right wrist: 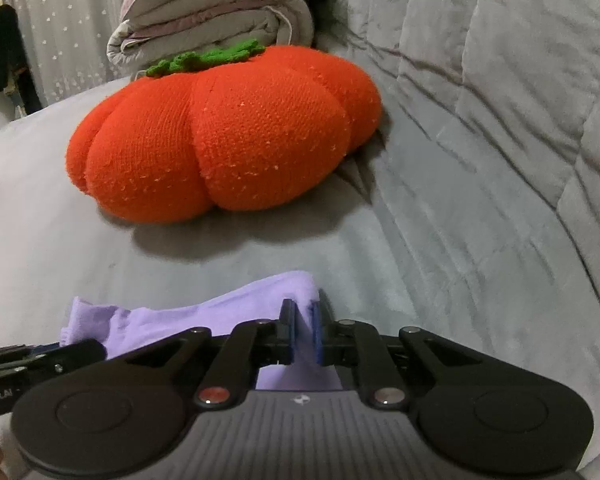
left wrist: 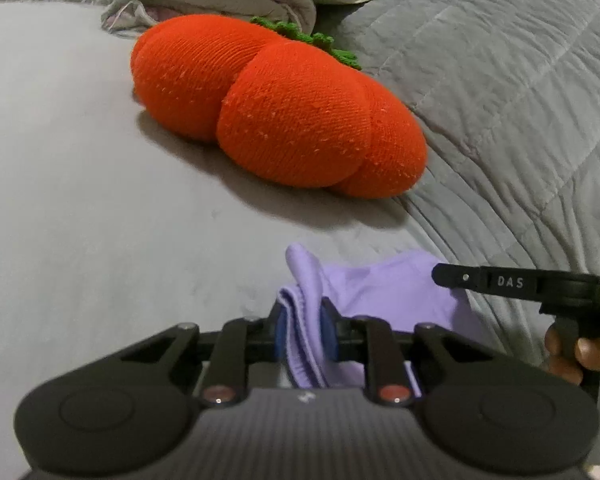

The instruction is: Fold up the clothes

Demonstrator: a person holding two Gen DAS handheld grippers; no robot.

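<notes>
Left gripper (left wrist: 305,334): clamped on a bunched edge of the lilac garment (left wrist: 384,292).
Right gripper (right wrist: 304,330): pinching the garment's other corner (right wrist: 300,284).
Garment: strung between both grippers, low over the bed (left wrist: 80,208).
Pumpkin cushion (left wrist: 276,108): just beyond.
Risk: thin fabric could slip if the grippers pull apart unevenly.
</notes>
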